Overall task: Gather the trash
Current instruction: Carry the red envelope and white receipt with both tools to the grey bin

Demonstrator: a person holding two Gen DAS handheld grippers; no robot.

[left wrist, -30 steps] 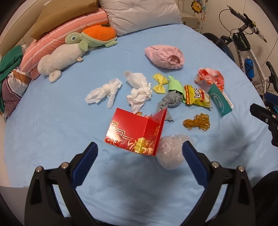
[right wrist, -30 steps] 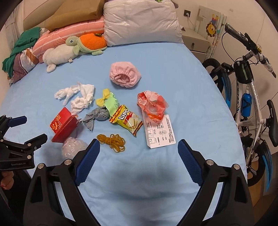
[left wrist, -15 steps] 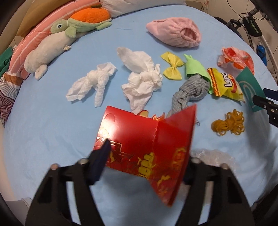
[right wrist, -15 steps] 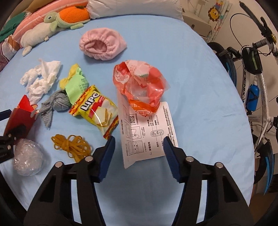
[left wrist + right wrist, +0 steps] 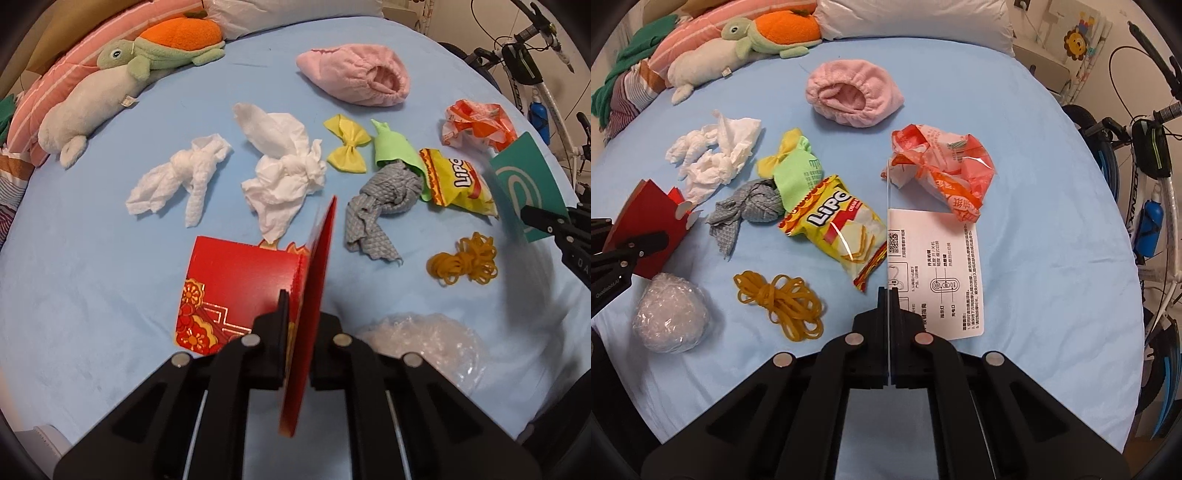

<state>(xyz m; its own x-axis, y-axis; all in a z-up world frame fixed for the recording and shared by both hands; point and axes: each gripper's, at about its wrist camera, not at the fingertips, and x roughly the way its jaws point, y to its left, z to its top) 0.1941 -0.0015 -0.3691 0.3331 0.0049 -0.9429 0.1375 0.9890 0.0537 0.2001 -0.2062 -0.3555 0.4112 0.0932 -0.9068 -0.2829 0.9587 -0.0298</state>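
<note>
Both hands are at the pick-up step of clearing the bed [image 5: 1034,184]. The left hand-held gripper [image 5: 297,339] has its jaws closing on the upright flap of the red card [image 5: 236,280], which stands edge-on between the pads with its other leaf lying on the sheet toward the left; the pads already look pressed to it. The right hand-held gripper [image 5: 888,332] is fully closed on the near edge of the white leaflet [image 5: 942,269], whose left half is pulled up into a thin vertical line rising from the jaws while the rest lies flat on the sheet; in the left view the same sheet shows its teal back. Still loose on the bed are the chip bag [image 5: 834,236] just left of the leaflet, the orange wrapper [image 5: 942,170] touching its far edge, the rubber bands [image 5: 779,302], the plastic ball [image 5: 670,317] near the card, two tissues [image 5: 280,173], the grey rag [image 5: 384,206], a green scrap [image 5: 393,147] and a yellow bow [image 5: 347,147]. The pink cap [image 5: 853,92] and plush toys [image 5: 738,44] by the pillows are probably not trash. No bin or bag is in view, so where the pieces should go I cannot tell. Next, both should lift straight up, gently: the leaflet is pinched only by an edge and may slide out or drag the wrapper along, and the stiff card may pivot in the pads.
</note>
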